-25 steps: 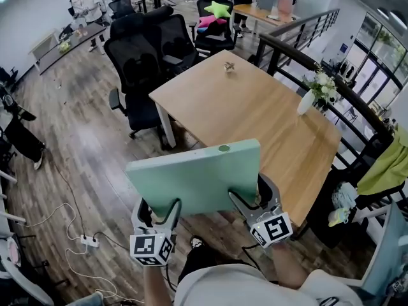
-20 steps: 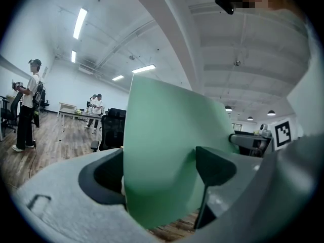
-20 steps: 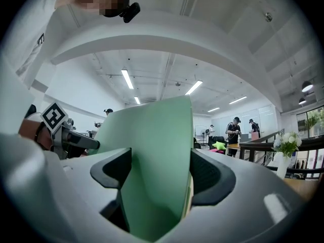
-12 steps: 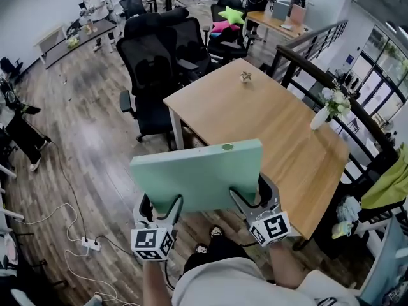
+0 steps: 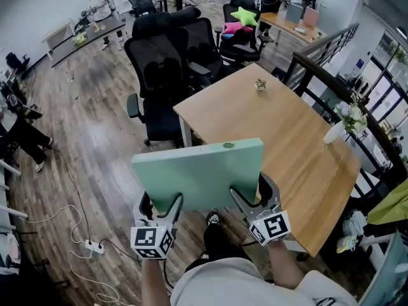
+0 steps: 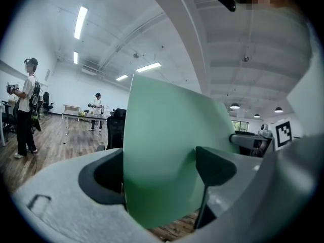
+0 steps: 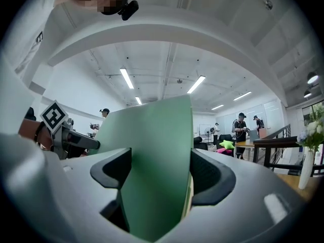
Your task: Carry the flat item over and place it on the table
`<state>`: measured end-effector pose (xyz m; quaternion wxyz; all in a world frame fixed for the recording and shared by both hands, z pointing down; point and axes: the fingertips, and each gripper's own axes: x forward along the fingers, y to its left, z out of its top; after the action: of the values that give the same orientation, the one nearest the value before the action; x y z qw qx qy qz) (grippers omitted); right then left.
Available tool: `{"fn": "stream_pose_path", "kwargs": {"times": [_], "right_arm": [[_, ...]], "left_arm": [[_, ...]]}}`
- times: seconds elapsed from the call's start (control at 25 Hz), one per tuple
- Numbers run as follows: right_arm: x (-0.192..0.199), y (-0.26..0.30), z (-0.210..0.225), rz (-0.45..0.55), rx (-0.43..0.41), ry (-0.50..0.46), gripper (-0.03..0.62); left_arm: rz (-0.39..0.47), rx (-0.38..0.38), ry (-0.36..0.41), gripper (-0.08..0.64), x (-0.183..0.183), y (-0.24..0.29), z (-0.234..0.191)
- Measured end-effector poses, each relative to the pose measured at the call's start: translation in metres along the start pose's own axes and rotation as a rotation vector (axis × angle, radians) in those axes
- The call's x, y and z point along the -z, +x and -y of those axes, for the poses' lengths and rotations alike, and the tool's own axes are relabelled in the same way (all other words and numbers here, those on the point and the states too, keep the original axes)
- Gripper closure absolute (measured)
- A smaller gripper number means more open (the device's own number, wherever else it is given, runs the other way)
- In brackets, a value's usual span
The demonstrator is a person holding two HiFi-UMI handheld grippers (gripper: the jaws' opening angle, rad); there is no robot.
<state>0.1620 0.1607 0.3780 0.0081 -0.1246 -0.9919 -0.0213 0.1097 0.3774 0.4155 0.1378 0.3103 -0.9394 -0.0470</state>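
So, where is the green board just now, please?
Head view, low centre: the green board is held by the left claw and right claw at its near edge, before the wooden table.

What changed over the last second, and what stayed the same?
The wooden table has shifted right and lower in the head view, so the carrier has moved. Unchanged: left gripper and right gripper both clamp the green board, not yet set down.
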Motion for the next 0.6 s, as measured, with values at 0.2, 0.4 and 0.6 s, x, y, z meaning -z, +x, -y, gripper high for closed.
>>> {"fn": "stream_pose_path", "kwargs": {"times": [0.2, 0.4, 0.6], "right_arm": [[0.006, 0.048, 0.024, 0.005, -0.008, 0.022, 0.221], [0.006, 0.087, 0.055, 0.005, -0.017, 0.026, 0.221], [0.012, 0.123, 0.083, 0.014, -0.017, 0.059, 0.221]], "left_arm": [[-0.007, -0.015, 0.007, 0.109, -0.014, 0.046, -0.021], [-0.022, -0.019, 0.008, 0.109, -0.026, 0.091, -0.030], [-0.038, -0.031, 0.030, 0.109, -0.040, 0.133, -0.039]]}}
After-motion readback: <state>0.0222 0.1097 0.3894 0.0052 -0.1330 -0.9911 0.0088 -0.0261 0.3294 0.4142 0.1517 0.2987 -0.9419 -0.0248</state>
